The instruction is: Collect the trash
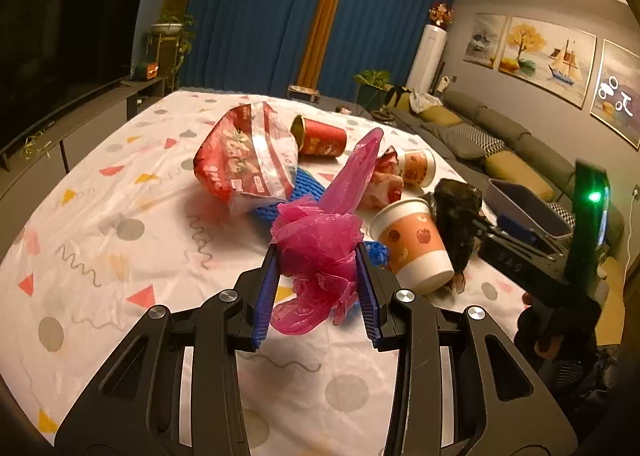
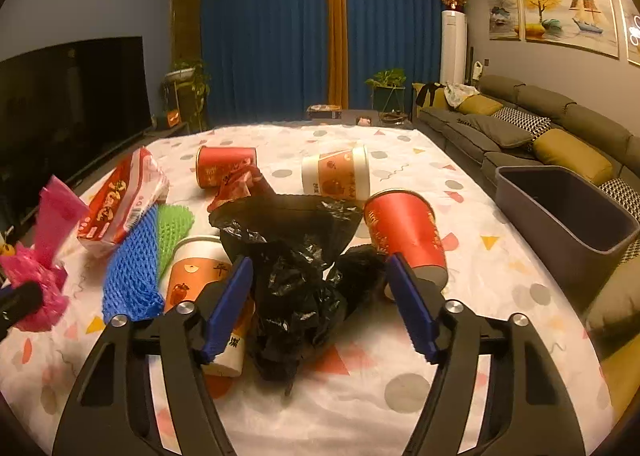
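My left gripper [image 1: 317, 256] is shut on a crumpled pink plastic bag [image 1: 320, 240], held just above the patterned tablecloth; the bag also shows at the left in the right wrist view [image 2: 44, 256]. My right gripper [image 2: 320, 264] is open, its blue fingers [image 2: 230, 304] on either side of a crumpled black plastic bag [image 2: 296, 268] lying on the table. Other trash lies around: a red snack bag [image 1: 244, 152], an orange-and-white paper cup [image 1: 412, 244], a red cup [image 2: 408, 232], and blue foam netting [image 2: 132, 268].
A grey bin [image 2: 568, 216] stands at the table's right edge beside the sofa [image 2: 520, 124]. More cups [image 2: 336, 172] and a green net [image 2: 174, 224] lie mid-table. A TV [image 2: 68, 104] stands on the left.
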